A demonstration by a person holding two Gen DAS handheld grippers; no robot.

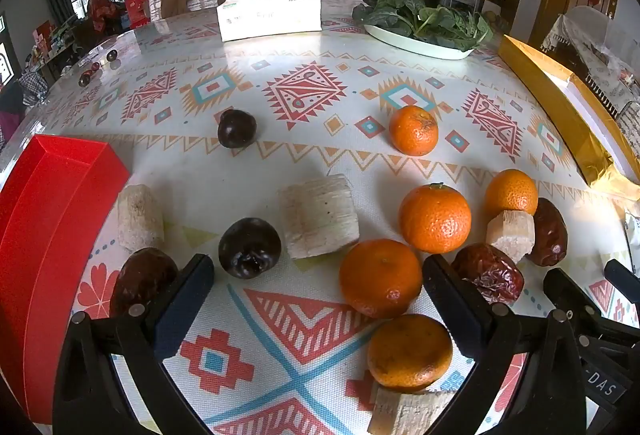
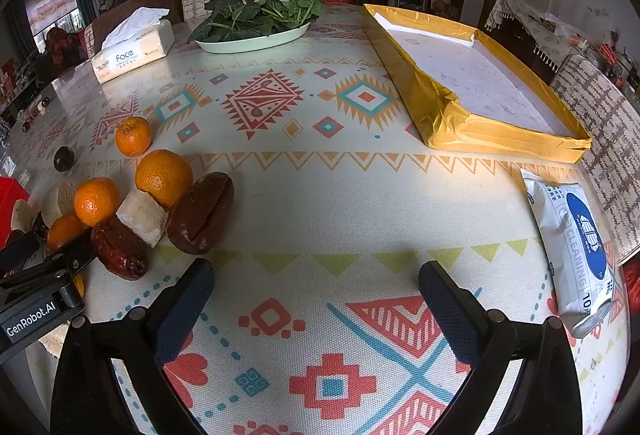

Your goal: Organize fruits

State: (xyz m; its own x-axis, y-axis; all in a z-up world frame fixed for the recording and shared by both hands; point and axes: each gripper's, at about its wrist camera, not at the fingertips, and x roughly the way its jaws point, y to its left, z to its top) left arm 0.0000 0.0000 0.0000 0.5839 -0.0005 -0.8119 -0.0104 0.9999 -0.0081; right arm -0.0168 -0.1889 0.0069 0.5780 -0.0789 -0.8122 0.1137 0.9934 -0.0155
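Several oranges lie on the patterned tablecloth; one orange (image 1: 381,277) sits between my left gripper's (image 1: 318,277) open fingers, another (image 1: 410,351) just below it. Dark round fruits (image 1: 249,253), pale sugarcane chunks (image 1: 318,215) and wrinkled red dates (image 1: 489,277) lie scattered around. A red box (image 1: 48,235) stands at the left. My right gripper (image 2: 316,285) is open and empty over bare cloth, right of the fruit pile (image 2: 160,177). A gold tray (image 2: 452,115) with a white bottom lies far right.
A tissue box (image 1: 270,13) and a plate of spinach (image 1: 424,23) stand at the table's far side. A wet-wipes pack (image 2: 576,255) lies at the right edge. Chairs stand behind and to the right of the table.
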